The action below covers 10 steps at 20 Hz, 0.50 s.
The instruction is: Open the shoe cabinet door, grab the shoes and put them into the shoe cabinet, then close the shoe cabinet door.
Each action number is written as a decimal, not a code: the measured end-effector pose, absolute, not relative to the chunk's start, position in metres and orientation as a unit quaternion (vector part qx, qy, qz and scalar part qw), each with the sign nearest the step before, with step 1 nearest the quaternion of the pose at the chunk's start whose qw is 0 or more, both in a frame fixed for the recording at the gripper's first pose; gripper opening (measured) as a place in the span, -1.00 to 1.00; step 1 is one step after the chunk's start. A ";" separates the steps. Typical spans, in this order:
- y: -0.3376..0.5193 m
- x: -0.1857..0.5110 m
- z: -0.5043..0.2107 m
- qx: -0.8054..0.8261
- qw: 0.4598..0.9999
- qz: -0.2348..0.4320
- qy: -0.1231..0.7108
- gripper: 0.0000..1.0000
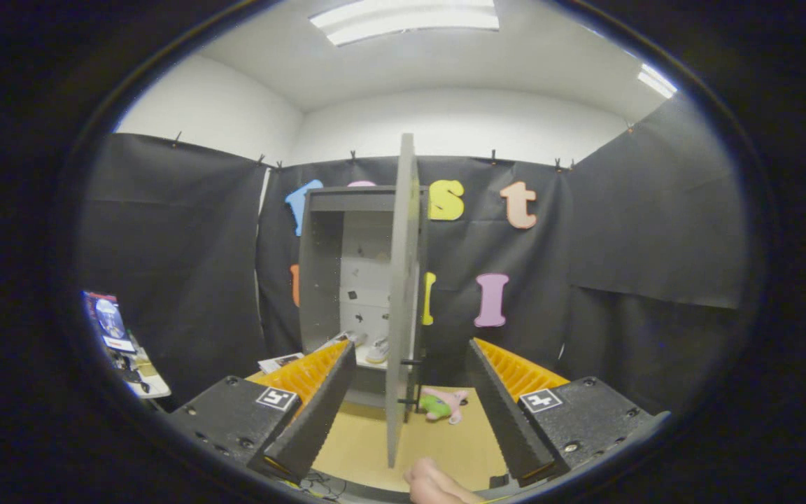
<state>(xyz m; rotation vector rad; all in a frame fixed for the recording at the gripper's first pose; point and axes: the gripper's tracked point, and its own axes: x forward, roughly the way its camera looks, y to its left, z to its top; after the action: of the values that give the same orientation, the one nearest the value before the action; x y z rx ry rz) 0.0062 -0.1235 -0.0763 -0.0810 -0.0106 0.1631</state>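
Gripper point(410, 420) fingers spread apart, empty, astride the edge-on tall grey cabinet door point(401, 294); white shoes point(377, 350) sit inside, so push the door shut gently.

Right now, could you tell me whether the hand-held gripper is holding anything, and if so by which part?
Nothing is held. The hand-held gripper is open, its fingers spread either side of the edge of the open cabinet door, touching neither it nor its handle.

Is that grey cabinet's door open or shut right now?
Open. The door stands edge-on, swung out from the cabinet, showing shoes inside. The gripper is open, holding nothing.
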 end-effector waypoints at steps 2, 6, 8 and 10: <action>-0.152 0.016 -0.079 -0.048 0.997 0.061 -0.006 1.00; -0.186 0.050 -0.095 -0.042 0.998 0.051 0.003 1.00; -0.204 0.072 -0.105 -0.023 0.999 0.043 0.012 1.00; -0.221 0.094 -0.123 -0.015 0.999 0.023 0.028 1.00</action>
<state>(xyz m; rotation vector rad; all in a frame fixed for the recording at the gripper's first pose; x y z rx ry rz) 0.0938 -0.2209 -0.1235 -0.0294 0.0566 0.0463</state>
